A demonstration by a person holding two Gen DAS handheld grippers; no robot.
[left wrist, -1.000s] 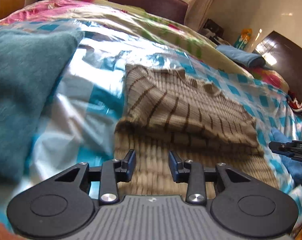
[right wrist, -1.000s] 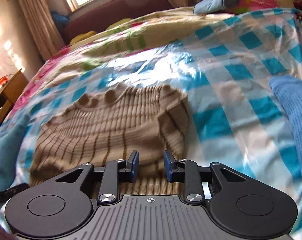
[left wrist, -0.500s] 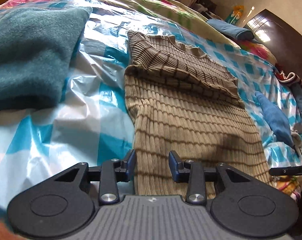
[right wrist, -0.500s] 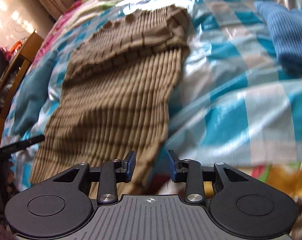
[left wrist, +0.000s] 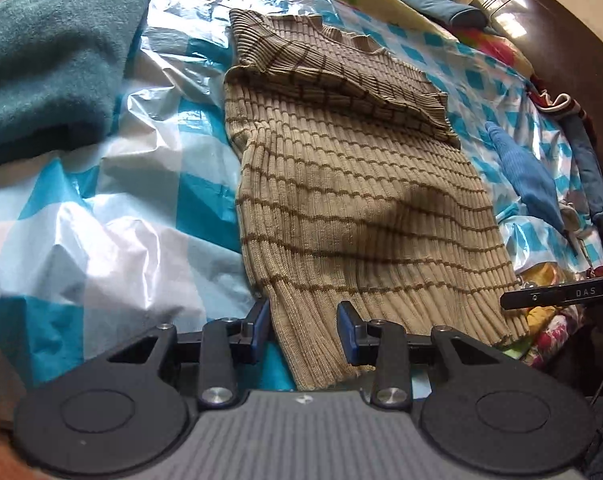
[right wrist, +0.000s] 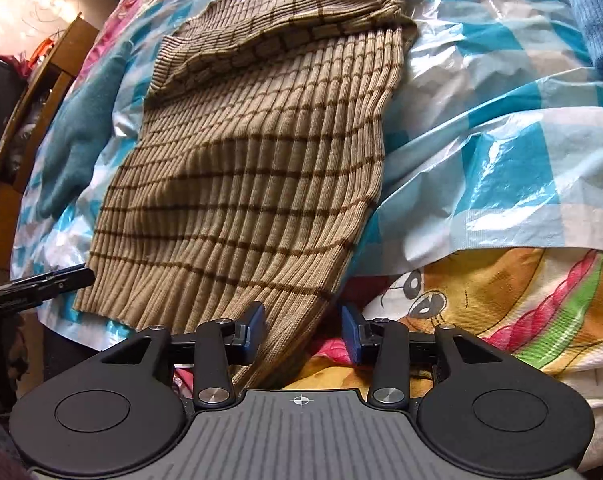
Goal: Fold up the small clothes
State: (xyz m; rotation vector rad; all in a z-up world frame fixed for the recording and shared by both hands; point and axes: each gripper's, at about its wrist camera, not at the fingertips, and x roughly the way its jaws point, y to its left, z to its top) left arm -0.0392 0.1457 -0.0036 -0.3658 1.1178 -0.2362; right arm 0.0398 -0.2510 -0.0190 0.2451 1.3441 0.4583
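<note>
Between open tools (left wrist: 303,332) (right wrist: 303,330), sweater (left wrist: 353,200) hem

It was a home bedroom. A bed (left wrist: 101,208) filled the view, covered by a blue-checked plastic sheet (right wrist: 501,120) over a cartoon bedsheet (right wrist: 521,300). A dark wardrobe (left wrist: 561,40) stood at 2 o'clock, a wooden desk (right wrist: 29,92) at 10 o'clock.

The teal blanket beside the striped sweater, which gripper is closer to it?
Left. The left gripper sits at the sweater hem corner on the teal blanket side; the right gripper is at the opposite hem corner, with the sweater between it and the blanket.
</note>
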